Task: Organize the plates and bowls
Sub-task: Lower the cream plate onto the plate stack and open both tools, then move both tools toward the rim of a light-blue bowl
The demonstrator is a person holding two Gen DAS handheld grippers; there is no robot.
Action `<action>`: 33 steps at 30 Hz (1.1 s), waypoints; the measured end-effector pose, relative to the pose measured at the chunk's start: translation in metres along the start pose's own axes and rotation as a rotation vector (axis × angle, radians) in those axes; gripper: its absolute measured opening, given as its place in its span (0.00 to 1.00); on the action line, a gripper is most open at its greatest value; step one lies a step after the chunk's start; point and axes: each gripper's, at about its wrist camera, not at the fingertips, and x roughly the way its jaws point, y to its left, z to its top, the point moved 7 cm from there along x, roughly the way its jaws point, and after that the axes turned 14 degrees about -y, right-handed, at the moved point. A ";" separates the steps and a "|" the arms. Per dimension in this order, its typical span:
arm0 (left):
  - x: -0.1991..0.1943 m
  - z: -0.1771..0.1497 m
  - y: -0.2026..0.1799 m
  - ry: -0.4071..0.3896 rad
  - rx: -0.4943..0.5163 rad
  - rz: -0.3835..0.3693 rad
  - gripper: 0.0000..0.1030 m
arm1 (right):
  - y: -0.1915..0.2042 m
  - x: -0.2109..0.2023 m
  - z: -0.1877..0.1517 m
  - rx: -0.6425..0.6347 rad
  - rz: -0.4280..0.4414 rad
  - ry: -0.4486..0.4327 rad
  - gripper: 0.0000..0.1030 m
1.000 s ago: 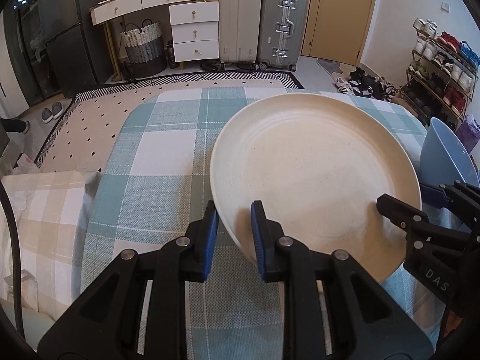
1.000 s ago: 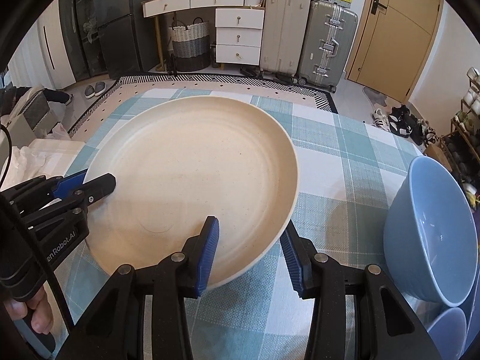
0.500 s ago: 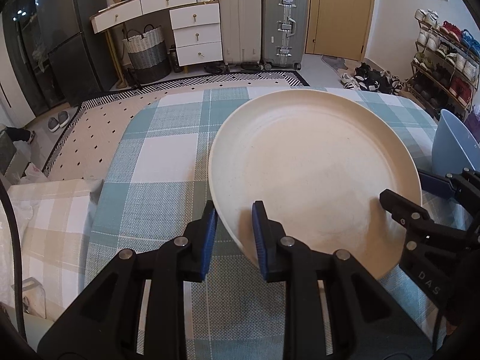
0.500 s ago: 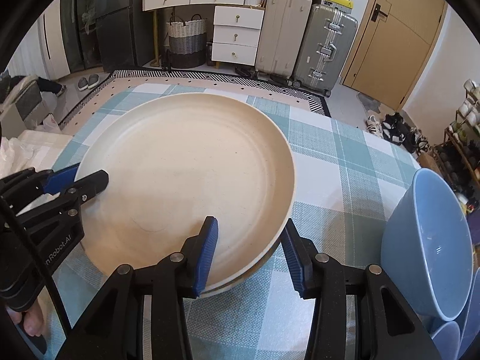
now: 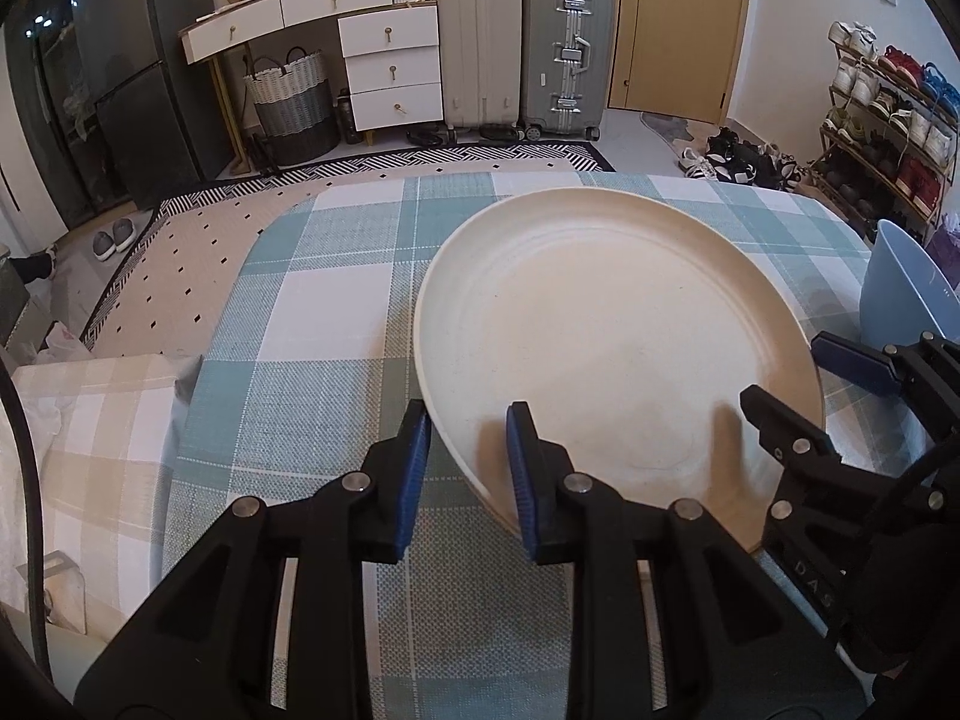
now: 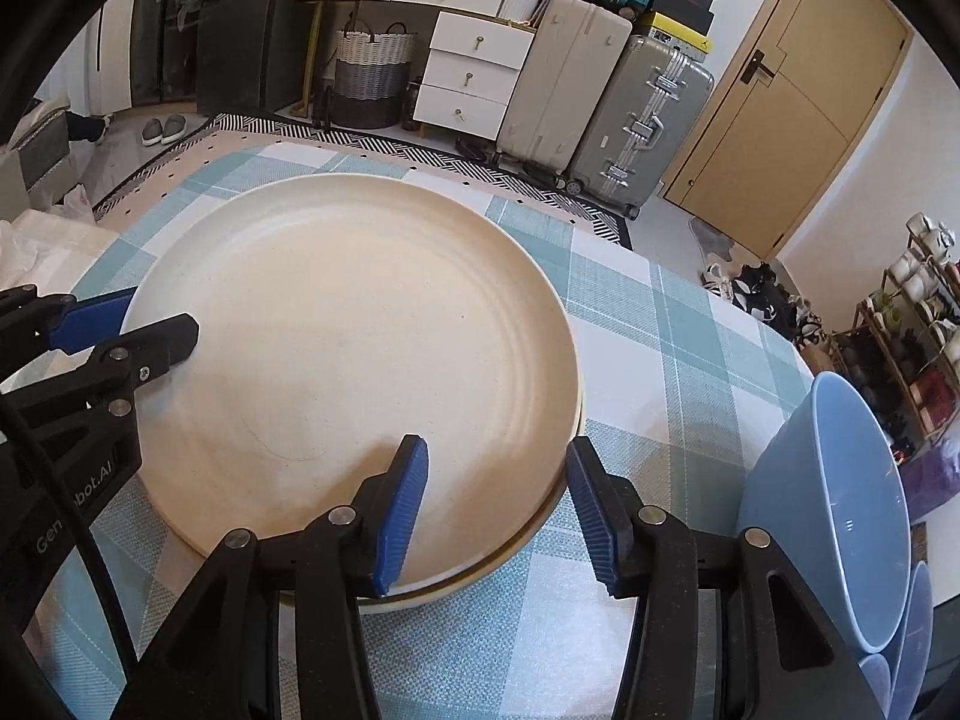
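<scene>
A large cream plate (image 5: 612, 348) (image 6: 360, 330) lies flat on top of a second cream plate, whose rim (image 6: 432, 594) shows just beneath it. My left gripper (image 5: 468, 411) (image 6: 159, 313) straddles the top plate's left rim, one pad under it and one on its face, shut on it. The jaws of my right gripper (image 6: 497, 447) (image 5: 783, 371) are opening. The plate's right rim sits between them with a gap at the pads. Blue bowls (image 6: 828, 510) (image 5: 900, 294) stand nested at the right.
The table wears a teal and white checked cloth (image 5: 336, 312) and drops to the floor rug beyond its far edge. A beige checked cushion (image 5: 90, 420) lies at the left. Suitcases (image 5: 522, 42), drawers and a shoe rack (image 5: 888, 114) line the walls.
The cream plate has come down from a raised, tilted hold onto the second plate. My right gripper's jaws have spread wider and that wrist has rolled a little.
</scene>
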 end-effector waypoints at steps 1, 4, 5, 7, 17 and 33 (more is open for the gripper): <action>0.001 -0.001 0.000 0.005 -0.007 -0.005 0.23 | 0.000 0.000 0.000 0.003 0.005 0.001 0.48; 0.002 -0.002 0.002 0.020 -0.032 -0.022 0.24 | -0.001 0.001 -0.001 0.015 0.019 0.003 0.51; 0.003 -0.002 0.003 0.023 -0.039 -0.028 0.25 | -0.002 0.001 -0.001 0.020 0.024 0.005 0.52; 0.003 -0.004 0.003 0.033 -0.056 -0.040 0.33 | -0.004 0.001 -0.002 0.043 0.049 0.015 0.57; -0.030 0.001 0.006 0.015 -0.117 -0.079 0.74 | -0.017 -0.011 -0.002 0.149 0.120 0.021 0.84; -0.141 0.027 -0.002 -0.080 -0.121 -0.073 0.98 | -0.052 -0.085 0.012 0.349 0.272 -0.076 0.99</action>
